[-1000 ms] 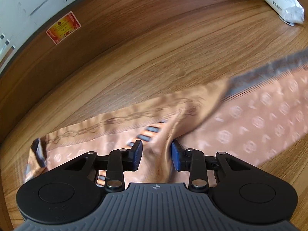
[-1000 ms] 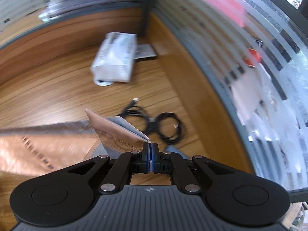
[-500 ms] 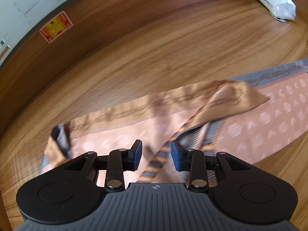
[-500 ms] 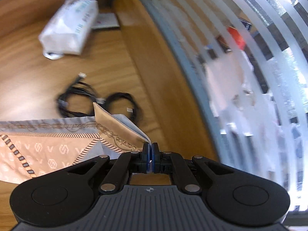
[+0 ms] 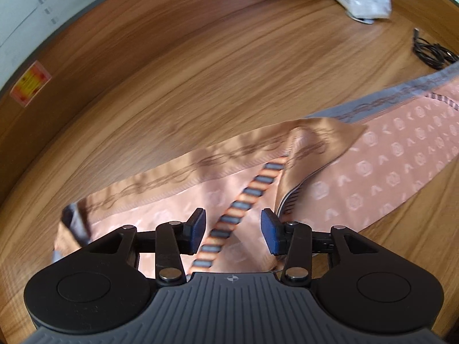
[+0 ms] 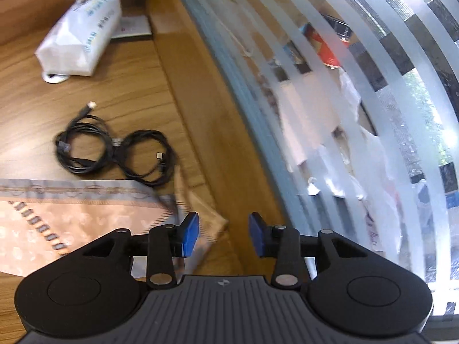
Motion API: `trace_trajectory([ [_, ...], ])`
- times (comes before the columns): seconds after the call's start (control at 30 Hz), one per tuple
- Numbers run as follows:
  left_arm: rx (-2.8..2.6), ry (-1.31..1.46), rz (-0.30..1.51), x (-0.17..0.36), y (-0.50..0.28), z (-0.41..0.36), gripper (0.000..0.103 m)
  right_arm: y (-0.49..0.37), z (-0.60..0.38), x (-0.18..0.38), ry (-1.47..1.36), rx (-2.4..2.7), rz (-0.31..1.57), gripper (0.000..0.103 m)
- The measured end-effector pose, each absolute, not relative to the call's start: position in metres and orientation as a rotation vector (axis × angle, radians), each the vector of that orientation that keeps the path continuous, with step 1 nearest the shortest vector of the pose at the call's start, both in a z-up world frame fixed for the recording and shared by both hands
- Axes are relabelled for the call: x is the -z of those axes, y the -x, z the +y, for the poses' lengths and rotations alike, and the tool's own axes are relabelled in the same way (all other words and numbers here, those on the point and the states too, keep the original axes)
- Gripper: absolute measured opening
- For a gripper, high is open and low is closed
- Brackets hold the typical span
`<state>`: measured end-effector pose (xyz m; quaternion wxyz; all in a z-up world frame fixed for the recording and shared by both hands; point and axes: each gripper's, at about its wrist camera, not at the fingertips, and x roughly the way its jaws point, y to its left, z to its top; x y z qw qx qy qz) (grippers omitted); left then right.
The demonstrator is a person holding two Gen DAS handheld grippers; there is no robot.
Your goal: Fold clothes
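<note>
This reads as an office or meeting room: a broad wood-grain desk carries a sealed white pack of tissues near its far edge, coiled black USB cables closer to its right edge, and a flat white card or booklet tucked behind the pack; a raised wooden lip runs along the far and right edges. Beyond the right edge stands a glass partition banded with frosted stripes, through which blurred boxes and plastic bags show; on the pale wall panel past the far left corner sits a red-and-yellow sticker.
</note>
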<state>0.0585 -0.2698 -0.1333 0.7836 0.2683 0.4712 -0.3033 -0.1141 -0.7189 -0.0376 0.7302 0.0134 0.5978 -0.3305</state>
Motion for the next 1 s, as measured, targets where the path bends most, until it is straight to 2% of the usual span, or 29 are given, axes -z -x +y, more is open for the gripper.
trace_trajectory([
  [0.63,0.809,-0.588,1.006,0.13,-0.029,-0.294,0.044,0.103,-0.636,0.03,-0.172,0.485,1.245,0.049],
  [0.67,0.808,-0.603,0.997,0.132,-0.028,-0.296,0.041,0.102,-0.631,0.031,-0.176,0.473,1.244,0.049],
  [0.8,0.823,-0.639,0.979,0.137,-0.024,-0.301,0.013,0.102,-0.616,0.034,-0.197,0.439,1.244,0.049],
  [1.0,0.815,-0.664,0.934,0.137,-0.025,-0.299,0.005,0.104,-0.601,0.04,-0.214,0.408,1.256,0.049],
])
